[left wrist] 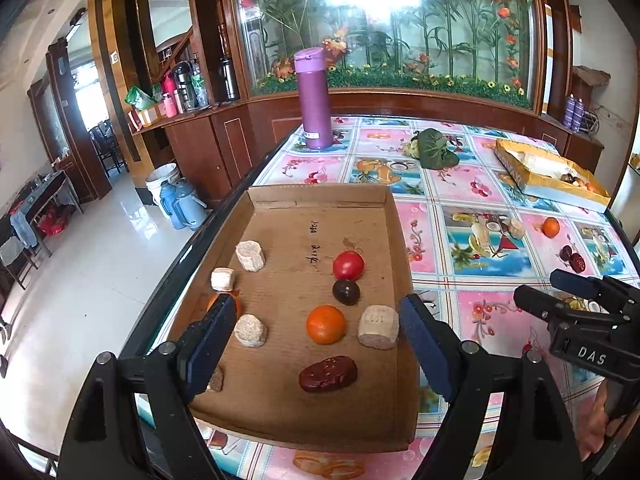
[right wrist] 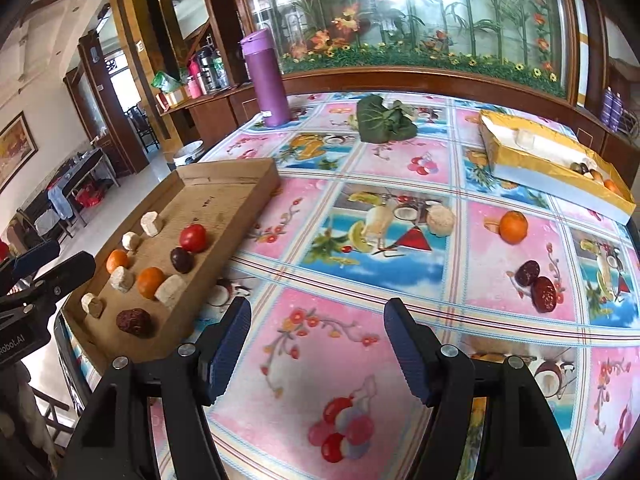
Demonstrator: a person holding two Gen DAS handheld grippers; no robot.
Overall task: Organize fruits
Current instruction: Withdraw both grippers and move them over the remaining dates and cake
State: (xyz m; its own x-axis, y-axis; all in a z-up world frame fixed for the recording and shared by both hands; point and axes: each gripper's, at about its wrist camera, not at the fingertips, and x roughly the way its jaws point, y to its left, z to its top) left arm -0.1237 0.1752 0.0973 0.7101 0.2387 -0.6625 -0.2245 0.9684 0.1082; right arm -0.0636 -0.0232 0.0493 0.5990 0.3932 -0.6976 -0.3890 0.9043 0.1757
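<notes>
A brown cardboard tray [left wrist: 276,204] [right wrist: 240,176] lies at the table's left edge. It holds a red tomato [left wrist: 348,265], a dark plum [left wrist: 346,291], an orange [left wrist: 325,324], a red date [left wrist: 328,373] and several beige cakes [left wrist: 379,327]. My left gripper [left wrist: 316,354] is open and empty over the tray's near end. My right gripper [right wrist: 316,354] is open and empty above bare tablecloth. Loose on the cloth are an orange [right wrist: 513,227], a beige cake [right wrist: 440,220] and two red dates [right wrist: 536,285].
A purple flask [left wrist: 313,98] [right wrist: 267,78] stands at the far left of the table. A green leafy bundle [right wrist: 382,120] lies at the back. A yellow box [right wrist: 552,168] with a few fruits sits at the back right. The table edge runs along the tray's left side.
</notes>
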